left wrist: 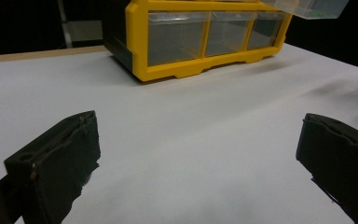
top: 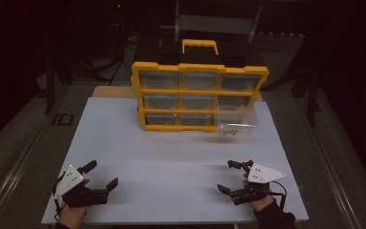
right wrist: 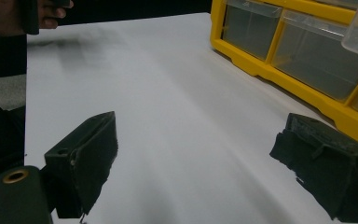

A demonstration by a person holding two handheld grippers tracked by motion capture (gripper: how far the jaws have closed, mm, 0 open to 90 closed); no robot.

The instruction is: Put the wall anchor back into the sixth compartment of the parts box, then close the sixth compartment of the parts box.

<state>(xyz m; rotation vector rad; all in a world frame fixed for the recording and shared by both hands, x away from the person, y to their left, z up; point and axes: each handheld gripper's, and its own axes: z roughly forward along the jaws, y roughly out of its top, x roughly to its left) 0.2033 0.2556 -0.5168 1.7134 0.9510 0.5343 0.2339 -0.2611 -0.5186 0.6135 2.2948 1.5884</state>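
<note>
A yellow organiser (top: pixel 199 95) with clear drawers stands upright at the back middle of the white board (top: pixel 171 157); its yellow frame (left wrist: pixel 182 70) (right wrist: pixel 279 74) also appears in both gripper views. Its bottom-right drawer (top: pixel 237 126) is pulled out and holds small green bits. My left gripper (top: pixel 100 174) rests open near the front left corner, jaws wide apart over bare board (left wrist: pixel 191 154). My right gripper (top: pixel 231 176) is open near the front right, nothing between its jaws (right wrist: pixel 191 158).
The board's front edge lies just under both hands. Dark floor and stands surround the table. A hand (right wrist: pixel 9 16) with the other gripper is visible far off in the right gripper view.
</note>
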